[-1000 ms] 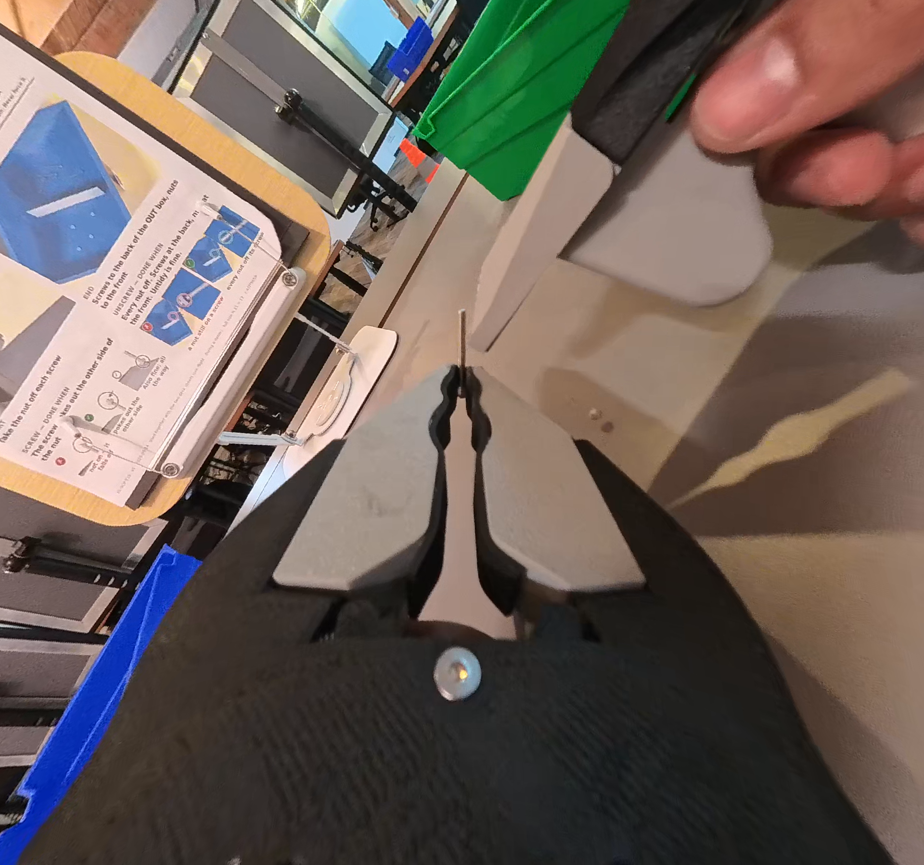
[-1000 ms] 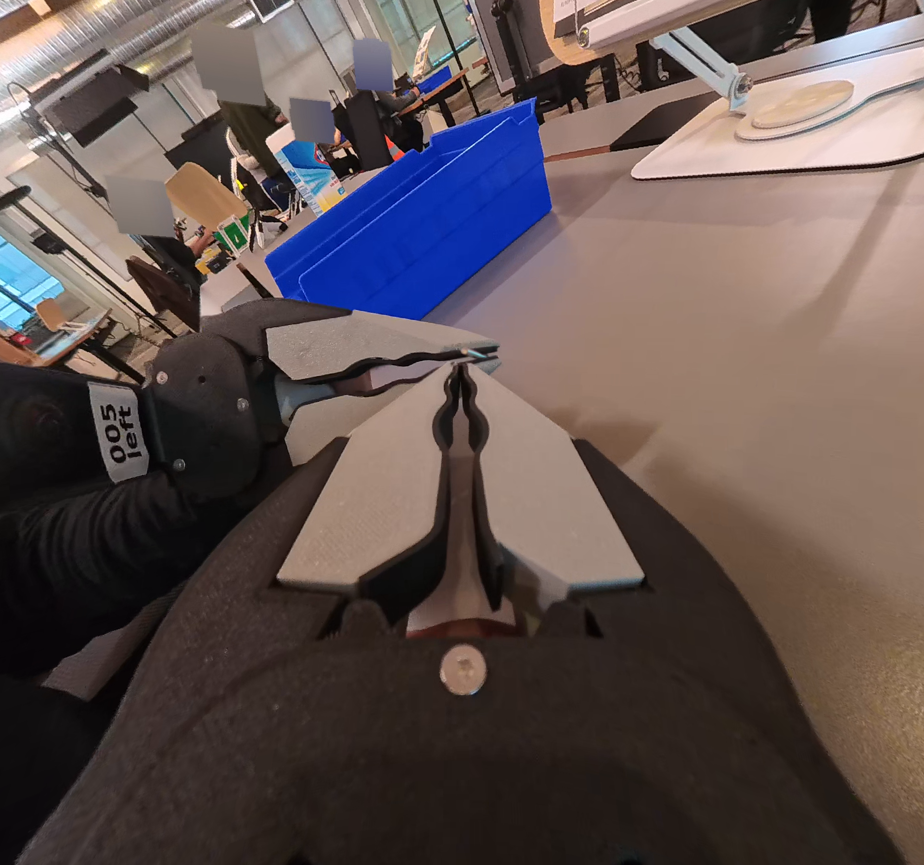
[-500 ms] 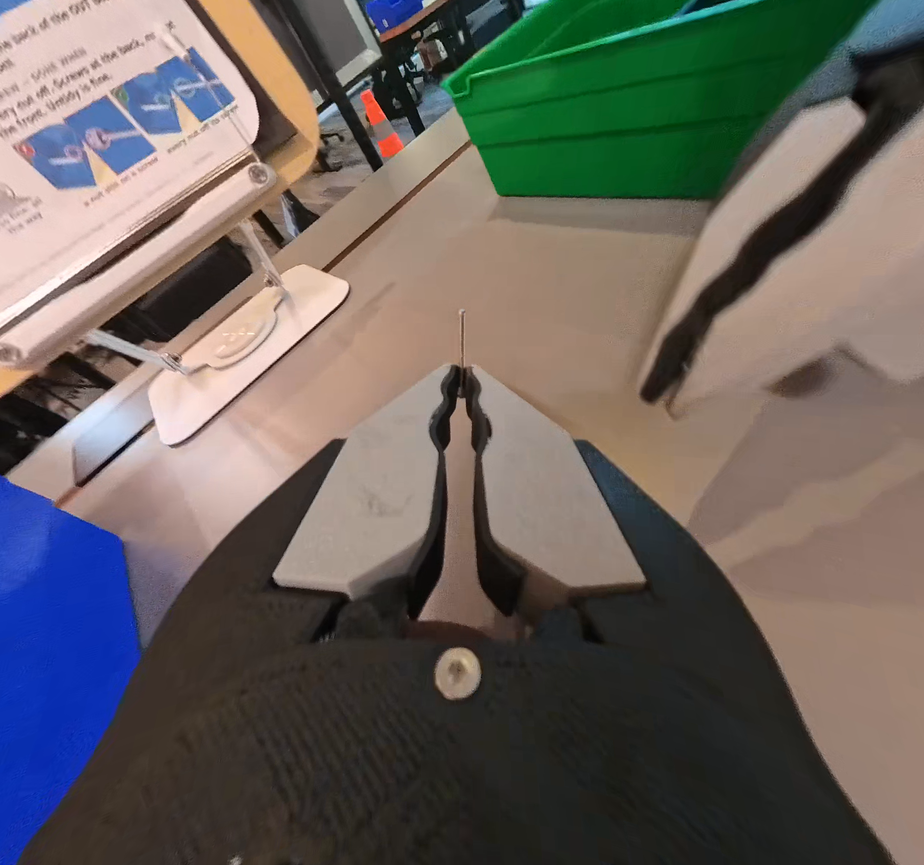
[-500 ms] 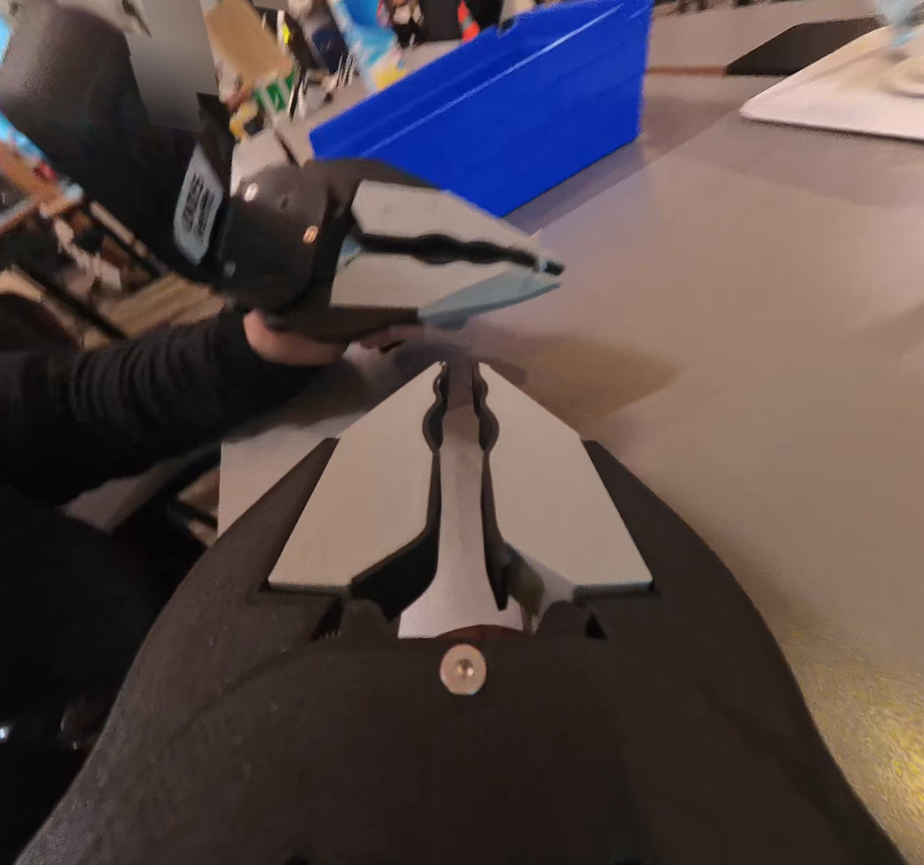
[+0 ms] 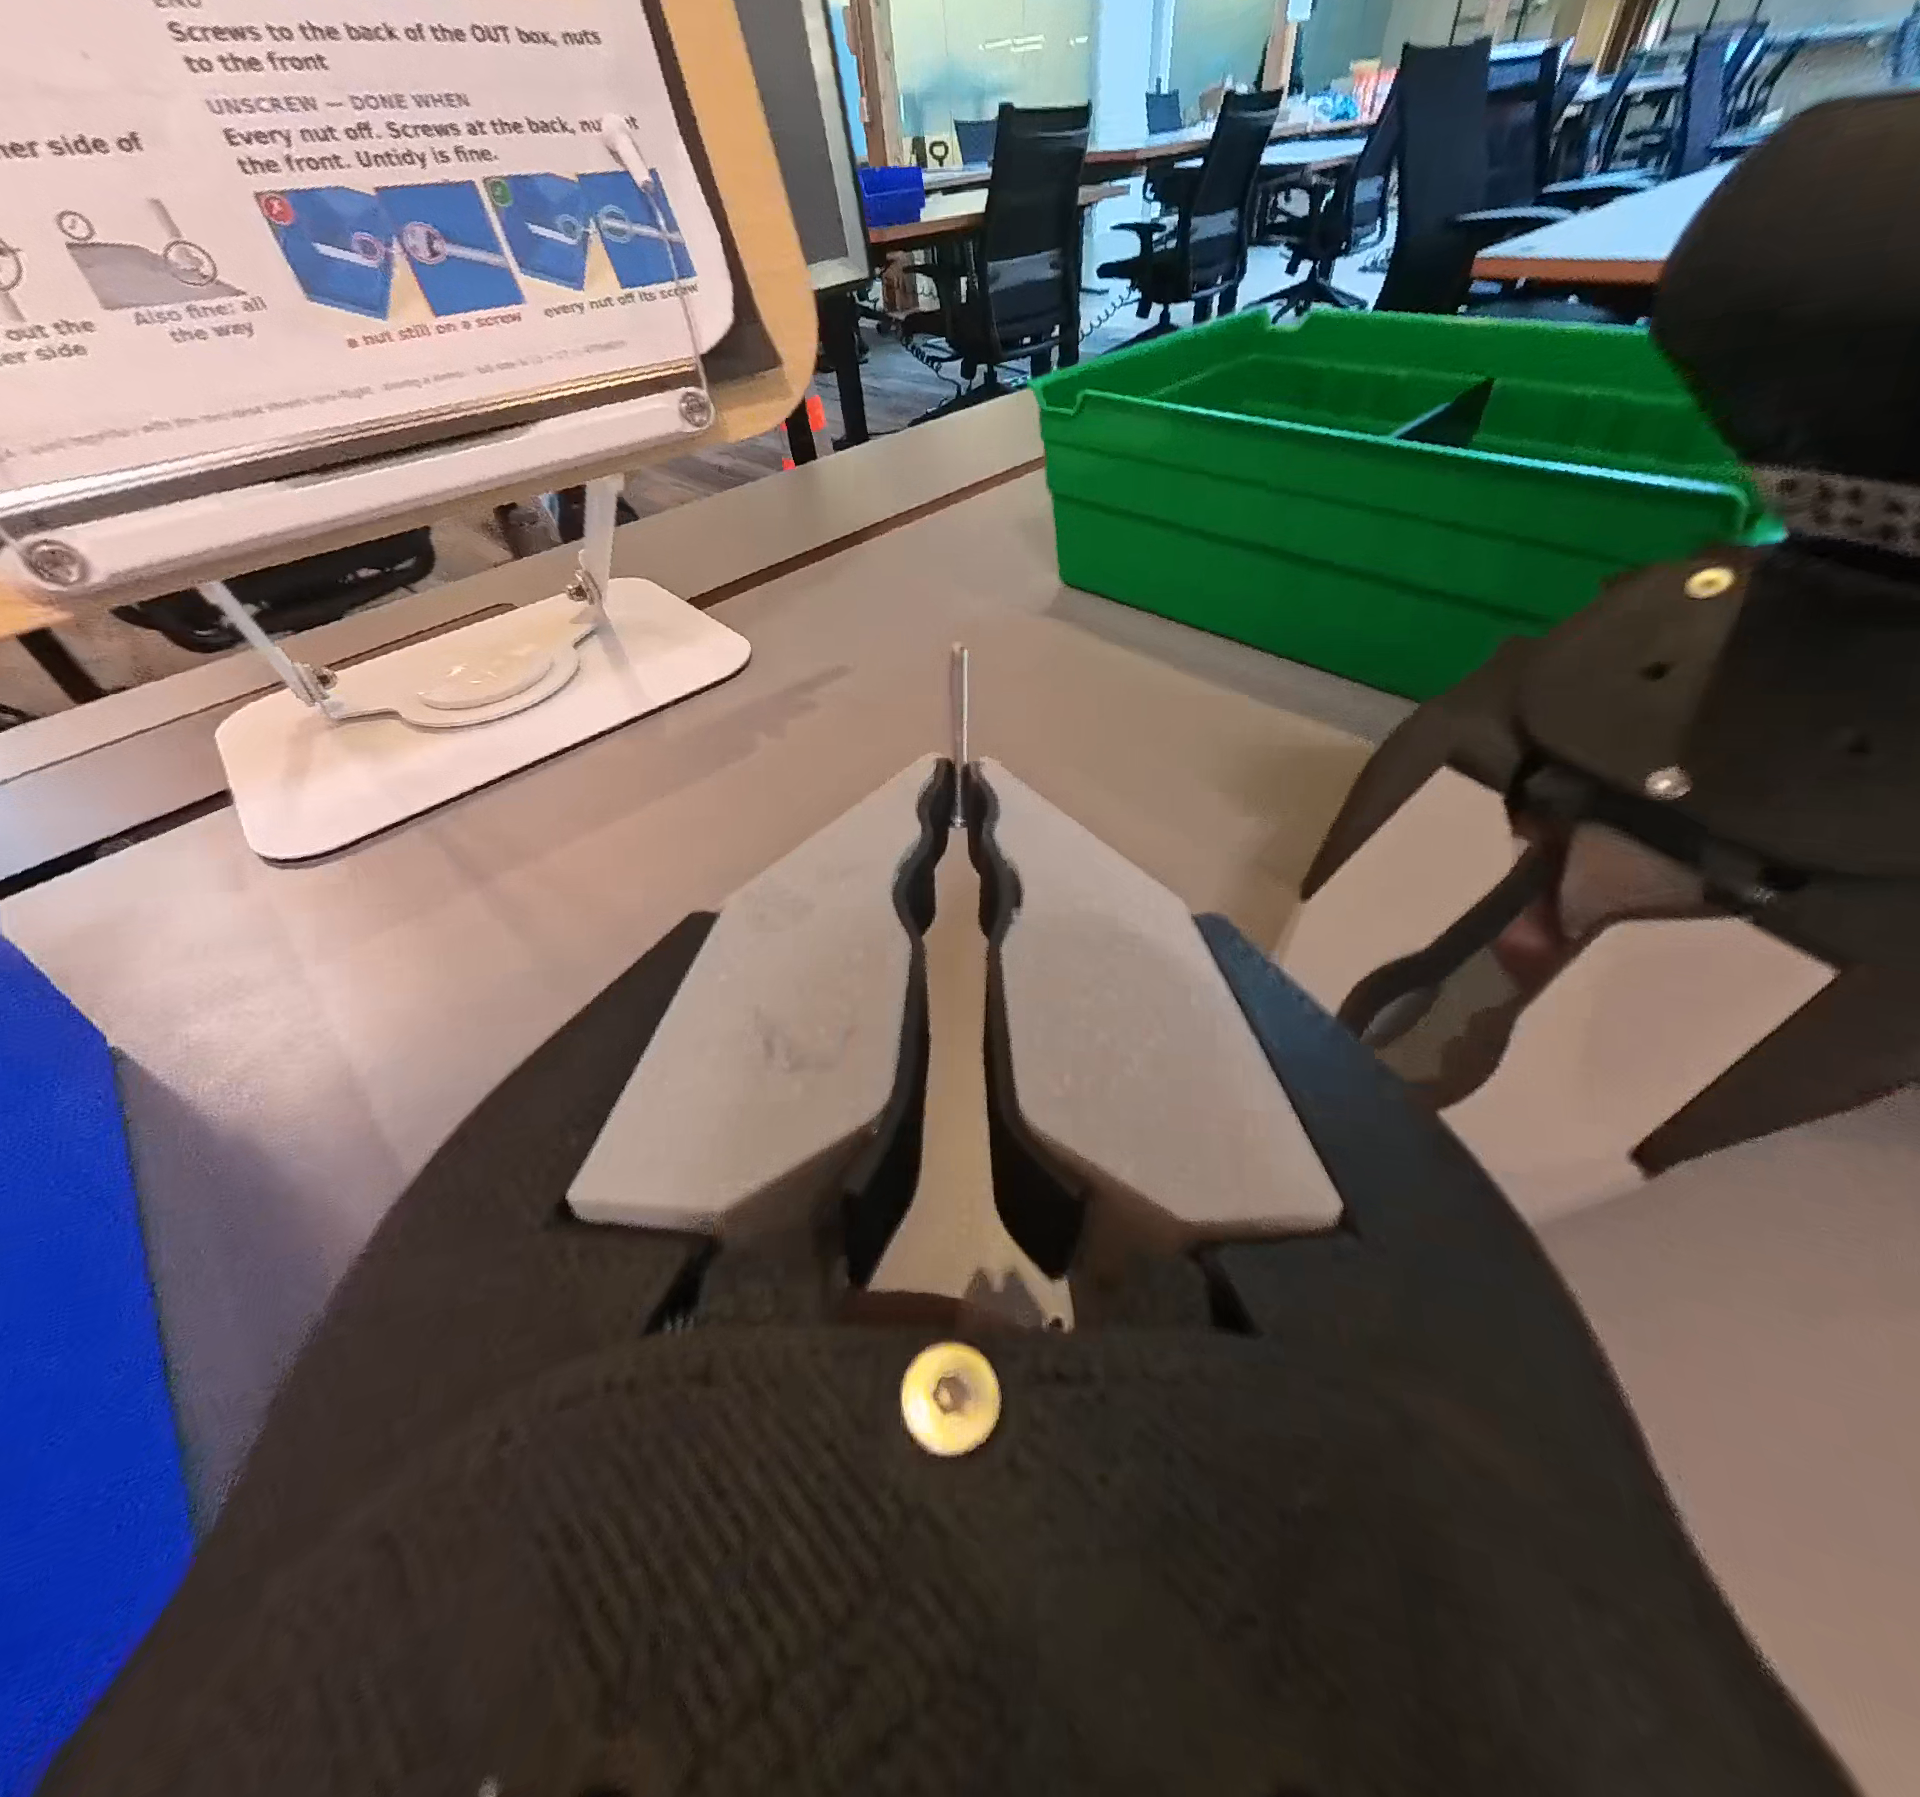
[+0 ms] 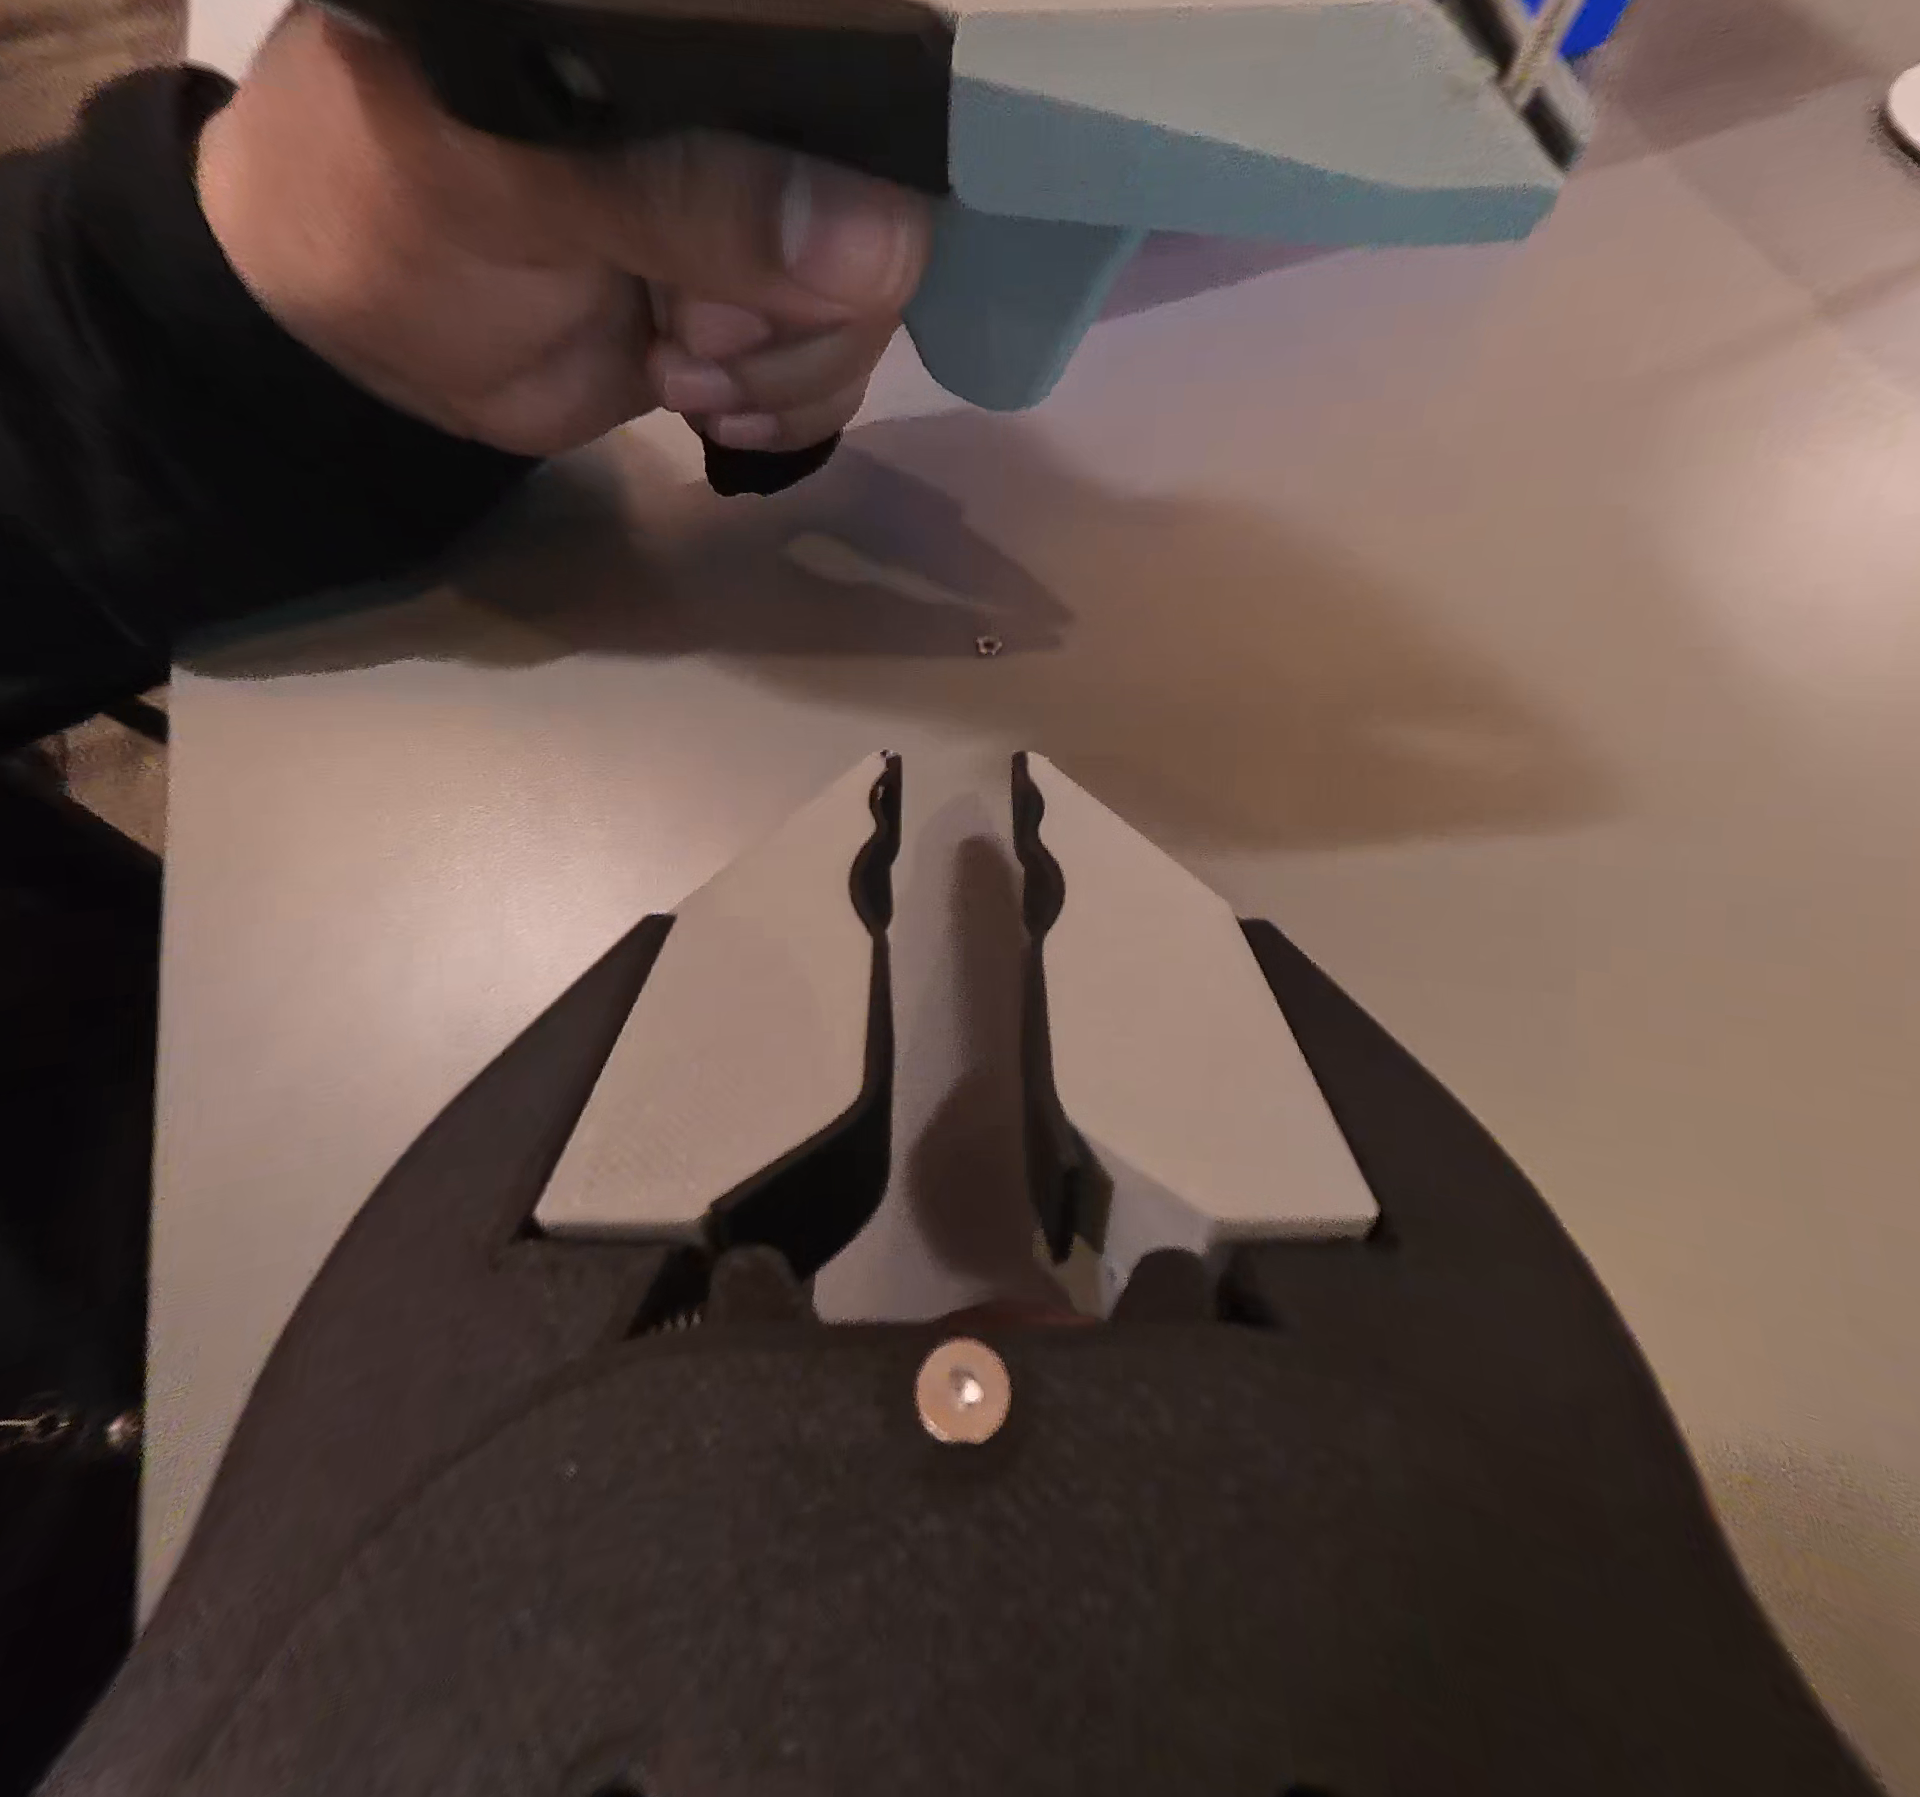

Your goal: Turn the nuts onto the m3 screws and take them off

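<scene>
The grey table (image 5: 644, 916) fills most of both views. In the left wrist view, a green bin (image 5: 1351, 542) sits at the upper right and a paper sheet on a white stand (image 5: 416, 708) is at the upper left. A bit of blue bin (image 5: 62, 1332) shows at the left edge.

The left gripper (image 5: 958, 791) is squeezed tight on a thin silver screw (image 5: 959, 708), in the middle of the frame. The screw sticks straight out past the tips. It looks bare, with no nut on the part that shows.

In the right wrist view, the right gripper (image 6: 954, 760) has its jaws a little apart and holds nothing. It points down at the table. A tiny nut (image 6: 988, 645) lies on the table just above its tips, near the middle of the frame, in a shadow.

So this nut looks off its screw. I think picking it up comes next. How many more are left, I cannot tell.
</scene>
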Demonstrator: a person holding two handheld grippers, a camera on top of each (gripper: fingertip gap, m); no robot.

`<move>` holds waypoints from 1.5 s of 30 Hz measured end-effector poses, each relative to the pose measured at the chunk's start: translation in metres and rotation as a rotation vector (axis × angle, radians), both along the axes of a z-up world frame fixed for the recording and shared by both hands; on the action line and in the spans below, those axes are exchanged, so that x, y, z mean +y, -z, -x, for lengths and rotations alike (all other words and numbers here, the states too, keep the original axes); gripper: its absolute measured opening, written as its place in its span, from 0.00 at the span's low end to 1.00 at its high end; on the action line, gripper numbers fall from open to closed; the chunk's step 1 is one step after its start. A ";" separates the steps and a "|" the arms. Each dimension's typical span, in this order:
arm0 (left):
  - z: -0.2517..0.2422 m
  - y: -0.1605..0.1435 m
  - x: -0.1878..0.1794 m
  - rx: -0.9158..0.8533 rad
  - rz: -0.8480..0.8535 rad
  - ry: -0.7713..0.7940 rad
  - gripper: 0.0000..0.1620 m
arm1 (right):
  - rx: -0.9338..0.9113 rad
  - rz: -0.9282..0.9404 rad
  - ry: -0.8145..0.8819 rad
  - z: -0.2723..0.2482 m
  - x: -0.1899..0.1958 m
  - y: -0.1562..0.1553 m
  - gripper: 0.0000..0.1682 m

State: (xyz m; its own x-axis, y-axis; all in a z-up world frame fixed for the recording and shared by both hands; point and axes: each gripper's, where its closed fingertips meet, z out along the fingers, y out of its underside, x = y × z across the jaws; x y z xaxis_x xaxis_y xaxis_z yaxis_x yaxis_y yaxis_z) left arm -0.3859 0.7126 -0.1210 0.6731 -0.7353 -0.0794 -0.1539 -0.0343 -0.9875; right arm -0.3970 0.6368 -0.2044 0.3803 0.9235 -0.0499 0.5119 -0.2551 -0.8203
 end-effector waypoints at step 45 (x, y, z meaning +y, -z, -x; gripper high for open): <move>0.022 -0.007 0.012 -0.102 0.088 -0.065 0.00 | -0.164 -0.064 -0.266 0.034 0.024 0.022 0.01</move>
